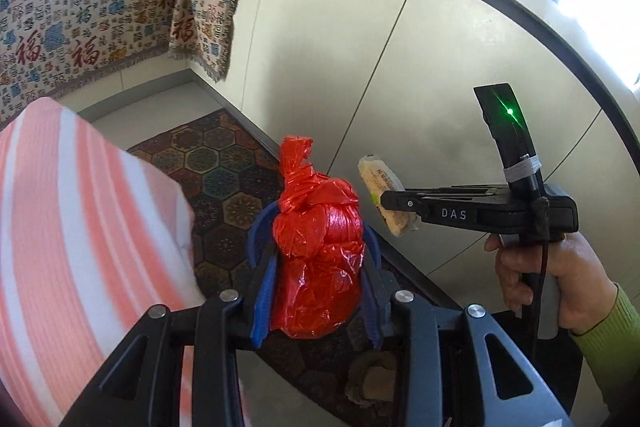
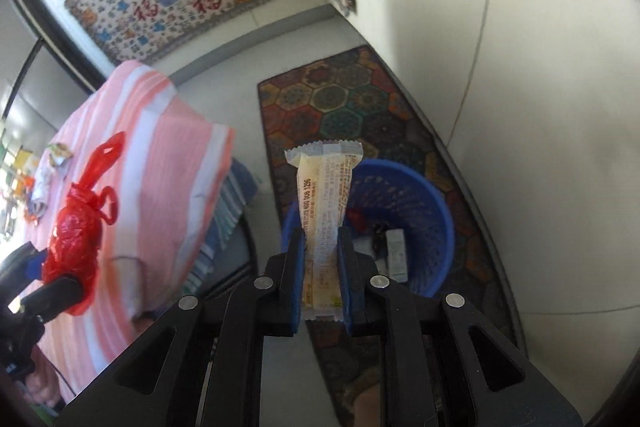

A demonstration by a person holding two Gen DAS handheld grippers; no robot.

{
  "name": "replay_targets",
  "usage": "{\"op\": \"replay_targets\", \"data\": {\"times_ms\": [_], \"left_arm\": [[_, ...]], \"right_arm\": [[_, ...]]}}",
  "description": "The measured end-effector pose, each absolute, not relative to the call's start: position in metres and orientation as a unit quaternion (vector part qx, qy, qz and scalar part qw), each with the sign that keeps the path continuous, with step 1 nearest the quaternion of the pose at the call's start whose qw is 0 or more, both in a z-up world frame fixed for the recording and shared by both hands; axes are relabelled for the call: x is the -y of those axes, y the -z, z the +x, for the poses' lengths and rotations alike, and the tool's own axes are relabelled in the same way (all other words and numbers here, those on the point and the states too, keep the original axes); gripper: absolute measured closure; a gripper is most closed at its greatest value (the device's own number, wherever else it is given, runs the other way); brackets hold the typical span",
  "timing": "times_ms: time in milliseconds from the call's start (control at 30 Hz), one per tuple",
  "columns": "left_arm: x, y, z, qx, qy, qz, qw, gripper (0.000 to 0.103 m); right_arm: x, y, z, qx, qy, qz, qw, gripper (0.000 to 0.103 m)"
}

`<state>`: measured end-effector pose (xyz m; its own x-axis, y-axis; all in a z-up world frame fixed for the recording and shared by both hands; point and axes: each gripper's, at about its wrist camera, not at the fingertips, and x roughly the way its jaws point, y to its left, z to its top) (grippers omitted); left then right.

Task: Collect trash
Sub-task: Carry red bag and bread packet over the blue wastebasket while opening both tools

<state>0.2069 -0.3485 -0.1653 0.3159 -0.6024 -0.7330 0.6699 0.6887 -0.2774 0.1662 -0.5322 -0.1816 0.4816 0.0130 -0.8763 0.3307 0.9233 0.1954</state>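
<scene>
My left gripper (image 1: pixel 316 263) is shut on a knotted red plastic bag (image 1: pixel 320 251) and holds it in the air above the blue basket rim (image 1: pixel 256 227). The bag also shows in the right wrist view (image 2: pixel 76 227), at the far left over the striped cloth. My right gripper (image 2: pixel 322 251) is shut on a pale snack wrapper (image 2: pixel 326 203), held upright above the blue trash basket (image 2: pixel 424 203) on the floor. The wrapper (image 1: pixel 380 187) and the right gripper (image 1: pixel 400 205) also show in the left wrist view, to the right of the bag.
A table with a pink striped cloth (image 2: pixel 152 163) stands left, with more litter (image 2: pixel 56 155) on its far end. A patterned rug (image 2: pixel 360 99) lies under the basket. White cabinets (image 2: pixel 540 107) run along the right. A patterned cloth (image 1: pixel 88 11) hangs at the back.
</scene>
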Motion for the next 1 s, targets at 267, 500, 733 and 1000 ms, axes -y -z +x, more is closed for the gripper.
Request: {"op": "replay_targets", "data": {"times_ms": [267,500,733,1000], "left_arm": [[0.410,0.218,0.238,-0.464,0.391,0.058,0.793,0.066],[0.439,0.255,0.254,-0.469,0.378,0.062,0.796,0.041],[0.424,0.234,0.254,-0.452,0.356,0.040,0.817,0.041],[0.354,0.200,0.214,-0.432,0.318,0.078,0.840,0.041]], "right_arm": [[0.571,0.206,0.171,-0.499,0.106,0.204,0.836,0.088],[0.583,0.203,0.165,-0.471,0.114,0.214,0.848,0.056],[0.581,0.187,0.154,-0.434,0.138,0.206,0.866,0.048],[0.545,0.169,0.157,-0.419,0.153,0.128,0.886,0.026]]}}
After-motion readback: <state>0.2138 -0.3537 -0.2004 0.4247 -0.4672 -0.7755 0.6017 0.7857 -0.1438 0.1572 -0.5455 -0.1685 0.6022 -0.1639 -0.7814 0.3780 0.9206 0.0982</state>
